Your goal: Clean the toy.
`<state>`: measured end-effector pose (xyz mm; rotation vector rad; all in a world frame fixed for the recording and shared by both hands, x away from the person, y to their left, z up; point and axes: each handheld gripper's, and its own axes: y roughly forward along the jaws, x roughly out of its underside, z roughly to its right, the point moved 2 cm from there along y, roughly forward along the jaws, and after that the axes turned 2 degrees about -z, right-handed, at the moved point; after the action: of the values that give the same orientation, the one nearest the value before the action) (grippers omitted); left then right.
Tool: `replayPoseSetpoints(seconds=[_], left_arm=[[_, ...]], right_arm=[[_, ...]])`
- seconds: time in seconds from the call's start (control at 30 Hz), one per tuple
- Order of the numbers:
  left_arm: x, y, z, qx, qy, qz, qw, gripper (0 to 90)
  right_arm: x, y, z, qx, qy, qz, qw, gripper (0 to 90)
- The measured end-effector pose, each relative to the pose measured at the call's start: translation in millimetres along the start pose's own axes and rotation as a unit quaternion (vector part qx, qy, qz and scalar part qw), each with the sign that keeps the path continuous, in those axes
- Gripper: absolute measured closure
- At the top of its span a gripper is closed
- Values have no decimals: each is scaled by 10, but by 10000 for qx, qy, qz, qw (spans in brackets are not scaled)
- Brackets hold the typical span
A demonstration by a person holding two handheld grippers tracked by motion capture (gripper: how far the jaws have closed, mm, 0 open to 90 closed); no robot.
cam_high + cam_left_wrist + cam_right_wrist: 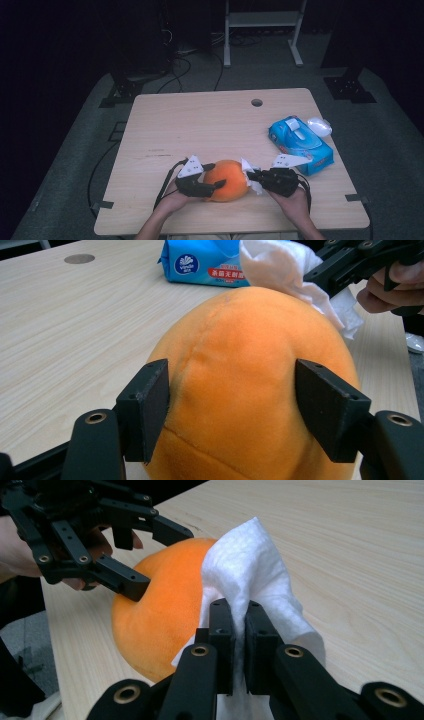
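The left tongs (pixel 232 410) pinch the orange plush ball (pixel 226 180) from its near side, one jaw pressed flat against each flank. The right tongs (pixel 240 645) are pressed together on a white tissue (pixel 250 575), which lies against the far side of the ball as the left gripper view shows it. The ball sits on the surface (pixel 200 125) near its front edge, between the two tongs. It is round, fuzzy, bright orange, with a faint seam running over its top. The tissue is crumpled and textured, bunched above the right jaws. Beyond the ball, toward the right edge, lies a blue wipes packet (pixel 300 145). The ball's underside is cut off in the left gripper view, and the packet's lettering is too small to read.
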<state>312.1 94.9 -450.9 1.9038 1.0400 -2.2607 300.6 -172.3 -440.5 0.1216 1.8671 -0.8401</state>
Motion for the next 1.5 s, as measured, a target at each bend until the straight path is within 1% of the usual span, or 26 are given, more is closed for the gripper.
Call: replayPoseSetpoints(seconds=[0.07,0.13,0.2,0.27,0.33,0.4,0.47,0.57,0.63,0.7,0.77,0.8,0.87,0.93,1.0,1.07,1.1,1.13,1.2,1.27,1.33,1.37,1.4,1.47,1.5], left_arm=[[0,3,12,-17,8,1,10000,321],[0,2,17,-21,15,1,10000,321],[0,4,19,-22,8,0,10000,320],[0,7,21,-8,-14,5,10000,317],[-2,21,42,10,2,13,10000,317],[-12,41,83,19,86,-29,10000,317],[-20,54,115,4,163,-49,9999,317],[-19,60,127,27,173,-62,9998,316],[-21,63,136,17,194,-71,9998,317],[-20,65,138,17,189,-82,9998,316],[-17,61,136,42,186,-88,9998,312],[-14,62,137,56,182,-80,9998,312],[-18,68,141,62,210,-95,9997,313],[-21,71,144,71,198,-83,9997,312],[-24,73,160,109,203,-74,9997,310],[-32,86,195,113,267,-74,9996,306],[-38,91,209,93,300,-99,9995,304],[-42,93,220,92,328,-114,9994,301],[-41,93,233,122,365,-119,9992,300],[-38,108,257,145,395,-112,9991,301],[-42,120,278,134,418,-125,9990,301],[-43,119,279,144,412,-119,9990,301],[-44,113,278,172,396,-123,9990,300],[-51,114,283,189,424,-136,9988,298],[-52,114,287,183,451,-163,9987,297]], right_arm=[[57,25,54,35,130,-78,9999,835],[108,49,114,156,203,-193,9995,835],[121,52,135,159,287,-198,9993,835],[74,41,85,199,171,-154,9995,835],[15,14,24,132,103,5,9999,835],[-35,-2,-22,28,34,128,9999,834],[-38,8,-31,40,0,94,9999,834],[34,32,37,77,152,21,9999,834],[69,44,81,175,230,-63,9996,834],[66,44,87,173,303,-48,9994,834],[19,34,26,207,178,-9,9996,833],[-5,25,-7,175,115,47,9998,833],[-41,15,-49,48,69,166,9998,832],[-44,28,-54,82,16,136,9999,833],[1,41,5,81,156,115,9998,832],[43,52,61,190,241,30,9995,832],[48,50,75,191,281,34,9994,832],[37,43,60,209,277,40,9994,832],[-17,22,-18,216,132,106,9996,832],[-82,7,-106,42,1,265,9996,830],[-117,28,-163,73,-173,200,9996,829],[-109,45,-161,98,-183,153,9997,830],[-89,57,-137,84,-138,136,9998,830],[-59,61,-99,32,40,138,9999,829],[-63,57,-111,41,49,154,9999,829]])
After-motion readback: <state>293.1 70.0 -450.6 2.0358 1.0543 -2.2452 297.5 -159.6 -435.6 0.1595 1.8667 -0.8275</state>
